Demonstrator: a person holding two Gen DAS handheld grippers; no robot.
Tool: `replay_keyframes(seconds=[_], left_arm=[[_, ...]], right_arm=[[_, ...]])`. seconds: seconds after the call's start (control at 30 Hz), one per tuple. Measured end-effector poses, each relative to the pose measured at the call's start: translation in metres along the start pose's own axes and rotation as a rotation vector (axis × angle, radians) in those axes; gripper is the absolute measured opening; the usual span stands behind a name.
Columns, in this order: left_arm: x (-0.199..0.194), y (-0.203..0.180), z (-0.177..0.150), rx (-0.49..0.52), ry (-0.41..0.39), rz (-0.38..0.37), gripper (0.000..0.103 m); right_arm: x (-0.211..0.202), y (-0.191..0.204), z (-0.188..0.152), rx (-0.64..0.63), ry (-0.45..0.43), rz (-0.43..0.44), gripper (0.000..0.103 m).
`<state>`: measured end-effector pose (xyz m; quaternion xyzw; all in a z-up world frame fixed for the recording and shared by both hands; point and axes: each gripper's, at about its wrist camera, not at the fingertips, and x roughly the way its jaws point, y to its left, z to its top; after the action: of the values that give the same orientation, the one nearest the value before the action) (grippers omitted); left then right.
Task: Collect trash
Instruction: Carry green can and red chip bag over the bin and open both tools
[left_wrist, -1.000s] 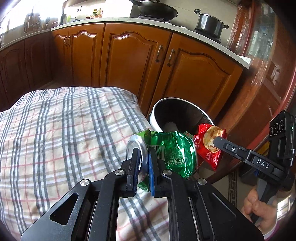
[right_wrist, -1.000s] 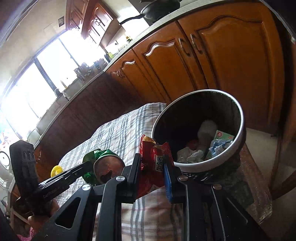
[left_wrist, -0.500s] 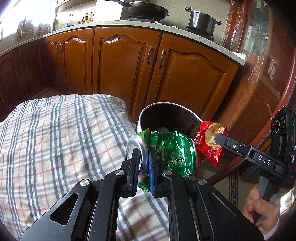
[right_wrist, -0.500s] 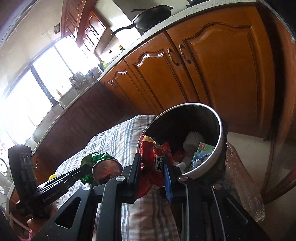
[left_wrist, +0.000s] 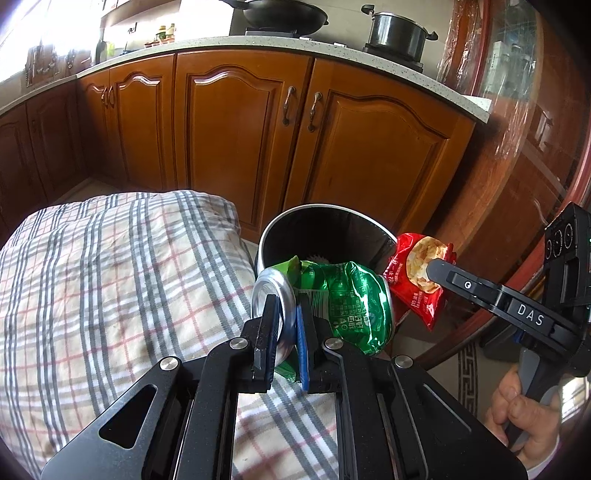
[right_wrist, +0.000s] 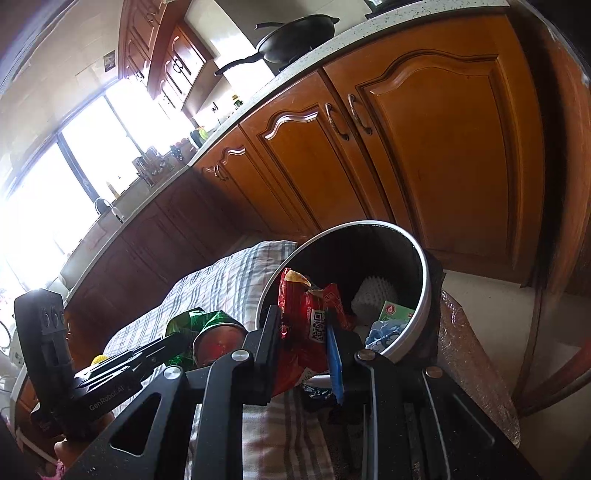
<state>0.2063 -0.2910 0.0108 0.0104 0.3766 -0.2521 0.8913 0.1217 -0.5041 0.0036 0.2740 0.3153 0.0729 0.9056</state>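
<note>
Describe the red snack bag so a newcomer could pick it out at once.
Start at the round black trash bin with the silver rim, standing beside the plaid-covered table before the wooden cabinets. The red snack bag hangs at the bin's rim, pinched in the right gripper. Unlike the crushed green can beside it, it is crinkled red foil picturing crackers.

A plaid cloth (left_wrist: 110, 288) covers the surface below. Wooden cupboard doors (left_wrist: 236, 147) run under a pale worktop (left_wrist: 332, 51), where a black pan (left_wrist: 280, 16) and a pot (left_wrist: 399, 31) stand, perhaps on a hob.
</note>
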Motion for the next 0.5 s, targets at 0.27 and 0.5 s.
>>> replay_keyframes(seconds=[0.27, 0.5], left_arm=[[0.01, -0.003, 0.007, 0.01, 0.006, 0.009, 0.008], [0.014, -0.005, 0.011, 0.012, 0.008, 0.01, 0.008]], right_arm=[[0.003, -0.003, 0.003, 0.005, 0.001, -0.006, 0.023], [0.007, -0.007, 0.008, 0.006, 0.004, -0.013, 0.023]])
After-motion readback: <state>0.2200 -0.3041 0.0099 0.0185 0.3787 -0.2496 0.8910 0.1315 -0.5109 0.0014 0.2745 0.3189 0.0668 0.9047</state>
